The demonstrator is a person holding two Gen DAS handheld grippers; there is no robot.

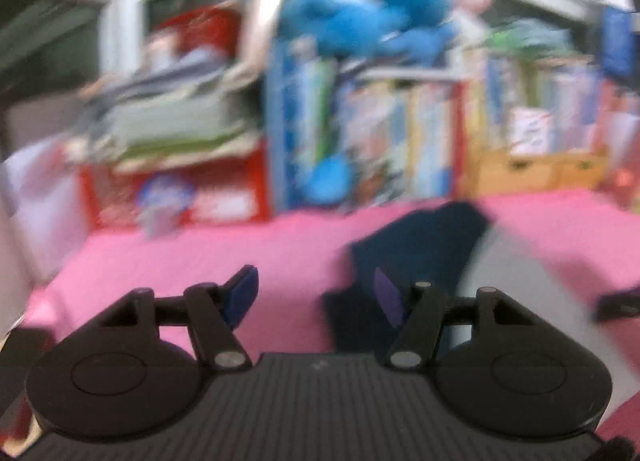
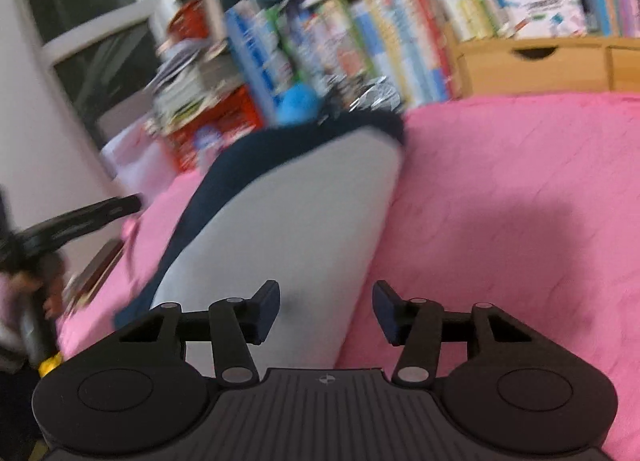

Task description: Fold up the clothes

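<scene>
Garment (image 2: 288, 221), one, claws (image 2: 326, 311) two, parted

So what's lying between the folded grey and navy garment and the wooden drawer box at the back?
Only bare pink blanket. In the right wrist view it runs unbroken from the garment to the wooden drawer box.

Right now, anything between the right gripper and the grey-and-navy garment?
Nothing visible. The right gripper hangs open directly over the garment's near edge on the pink cover. The left gripper sits off to the far side.
</scene>
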